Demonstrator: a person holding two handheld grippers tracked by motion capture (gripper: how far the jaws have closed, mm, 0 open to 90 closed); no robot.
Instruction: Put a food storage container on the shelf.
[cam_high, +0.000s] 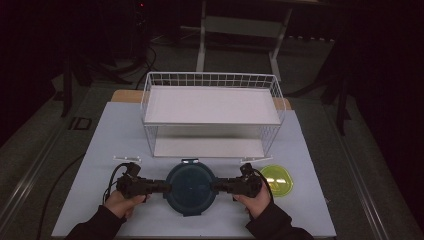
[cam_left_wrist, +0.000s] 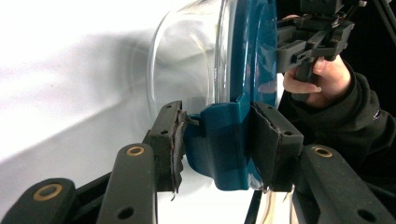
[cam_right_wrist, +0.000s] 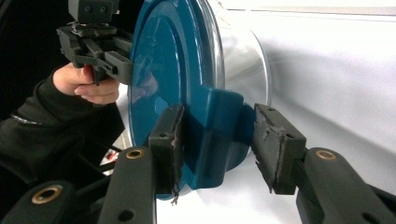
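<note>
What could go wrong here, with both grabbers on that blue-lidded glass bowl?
The glass bowl is gripped only by its teal lid: the left gripper is shut on one side clip, so lifting might unlatch it. The right gripper has one pad on the other clip, the other pad apart, so the grip may be uneven. The wire shelf rack and yellow-green lid stand close by and could be bumped.

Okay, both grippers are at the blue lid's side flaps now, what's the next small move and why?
Probably close the right gripper a little more. Its jaws bracket the right flap of the blue lid, but one pad seems to stand off it, while the left gripper already clamps the left flap. With both gripped, the container could be lifted evenly.
</note>
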